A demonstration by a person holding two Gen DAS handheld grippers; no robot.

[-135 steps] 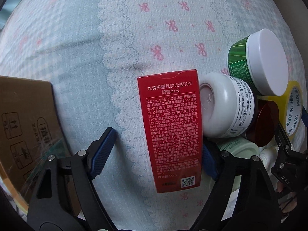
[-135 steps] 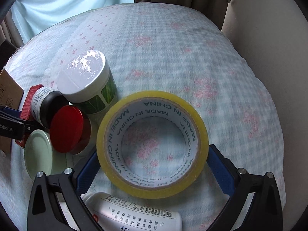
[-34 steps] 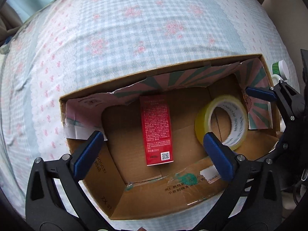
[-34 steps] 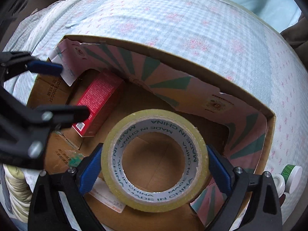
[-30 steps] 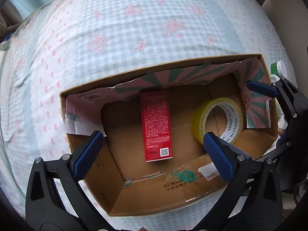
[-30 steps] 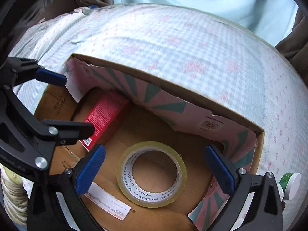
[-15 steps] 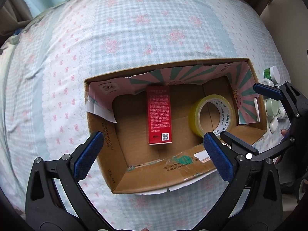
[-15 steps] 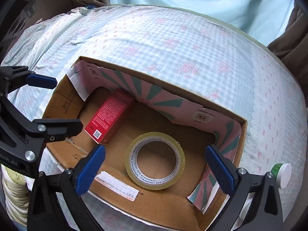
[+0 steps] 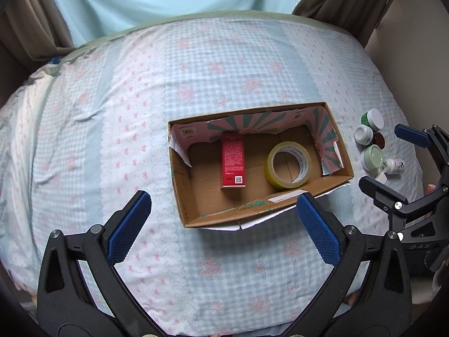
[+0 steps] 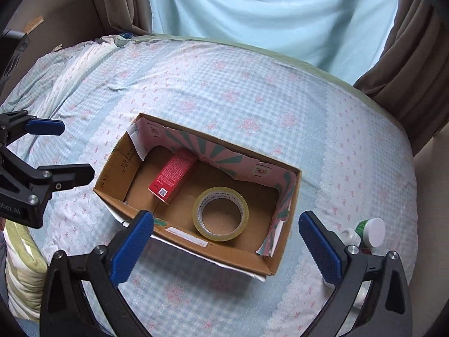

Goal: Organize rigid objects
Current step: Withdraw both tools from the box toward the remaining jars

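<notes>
An open cardboard box (image 9: 193, 213) (image 10: 112, 174) lies on the bed. Inside it lie a red carton (image 9: 233, 160) (image 10: 171, 174) at the left and a yellow tape roll (image 9: 289, 165) (image 10: 220, 214) at the right. My left gripper (image 9: 224, 224) is open and empty, above the box's near side. My right gripper (image 10: 227, 241) is open and empty, above the box's near right part. Several small jars and bottles (image 9: 371, 146) stand on the bedspread right of the box; a green jar with a white lid (image 10: 371, 233) also shows in the right wrist view.
The bed has a blue checked spread with pink bows (image 9: 140, 98). Brown curtains (image 10: 407, 64) and a pale blue curtain (image 10: 266, 8) hang behind it. A green striped pillow (image 10: 19, 269) lies at the near left. A beige wall (image 9: 407, 28) is at the right.
Both grippers have risen and pulled back from the box, which looks smaller. About a second ago the right gripper let go of the tape roll, which now lies flat in the box.
</notes>
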